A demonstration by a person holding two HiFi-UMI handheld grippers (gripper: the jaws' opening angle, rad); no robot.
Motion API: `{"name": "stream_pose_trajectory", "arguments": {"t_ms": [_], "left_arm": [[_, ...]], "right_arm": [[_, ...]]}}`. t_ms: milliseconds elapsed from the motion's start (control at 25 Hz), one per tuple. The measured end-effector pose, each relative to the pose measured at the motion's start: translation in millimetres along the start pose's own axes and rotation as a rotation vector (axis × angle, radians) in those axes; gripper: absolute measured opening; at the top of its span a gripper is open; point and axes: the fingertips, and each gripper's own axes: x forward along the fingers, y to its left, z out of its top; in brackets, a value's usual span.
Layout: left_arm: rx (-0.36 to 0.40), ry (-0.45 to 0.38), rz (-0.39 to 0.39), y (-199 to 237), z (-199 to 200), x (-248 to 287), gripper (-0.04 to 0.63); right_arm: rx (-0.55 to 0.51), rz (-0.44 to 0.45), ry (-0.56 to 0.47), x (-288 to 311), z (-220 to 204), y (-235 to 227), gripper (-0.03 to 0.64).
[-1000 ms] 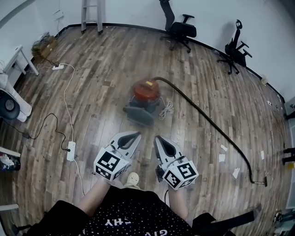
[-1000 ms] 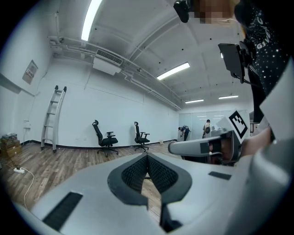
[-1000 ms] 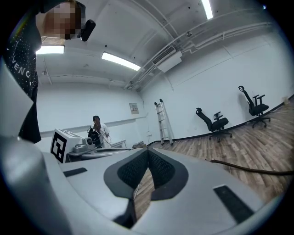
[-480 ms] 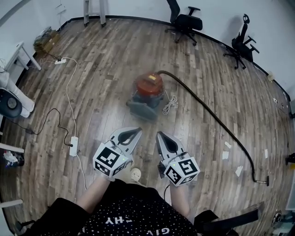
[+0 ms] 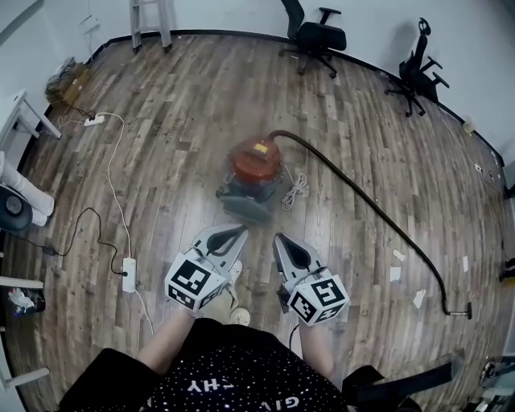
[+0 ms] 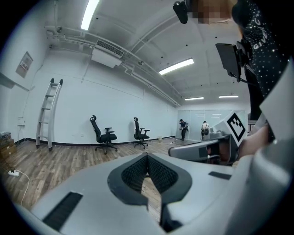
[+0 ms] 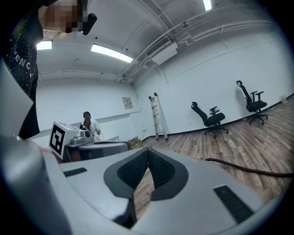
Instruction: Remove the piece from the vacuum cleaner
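Note:
A red-topped canister vacuum cleaner [image 5: 253,175] on a grey base stands on the wood floor ahead of me. Its black hose [image 5: 378,213] runs from the top off to the right and ends in a nozzle [image 5: 459,308]. A white cord bundle [image 5: 295,193] lies beside it. My left gripper [image 5: 242,232] and right gripper [image 5: 278,240] are both shut and empty, held side by side just short of the vacuum, tips pointing at it. In the left gripper view my left gripper [image 6: 146,157] has its jaws together; the right gripper view shows my right gripper [image 7: 148,152] the same way, with the hose [image 7: 248,169] at its right.
A white power strip [image 5: 128,273] with cables lies on the floor to the left. Two black office chairs [image 5: 314,36] stand along the far wall, a ladder [image 5: 149,20] at the back left. Paper scraps [image 5: 397,265] lie to the right. My shoe [image 5: 236,315] shows below the grippers.
The view shifted a little as I stepped nearer; the vacuum sits slightly closer to the gripper tips. Both grippers stay shut and side by side.

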Motion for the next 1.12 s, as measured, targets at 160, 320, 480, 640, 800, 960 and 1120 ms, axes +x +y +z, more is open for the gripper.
{"name": "stream_pose_trajectory", "arguments": {"t_ms": [160,320,480,640,800,960,1120], "left_arm": [[-0.007,0.003,0.007,44,9,22,0.009],[-0.003,0.000,-0.014,81,16,42,0.009],[0.006,-0.007,-0.038,111,25,62,0.009],[0.017,-0.011,-0.080,131,23,78,0.009],[0.039,0.002,-0.108,147,10,92,0.009],[0.065,0.014,-0.119,158,-11,106,0.009],[0.083,0.019,-0.118,168,-49,116,0.009]], "right_arm": [[0.011,0.013,-0.019,42,22,-15,0.012],[0.020,0.017,-0.046,76,38,-29,0.012],[0.015,0.018,-0.068,102,50,-44,0.014],[0.005,0.005,-0.059,121,50,-58,0.012],[0.064,0.027,-0.075,136,44,-76,0.012],[0.132,0.065,-0.080,149,26,-100,0.014],[0.113,0.075,-0.075,160,-8,-125,0.014]]}}
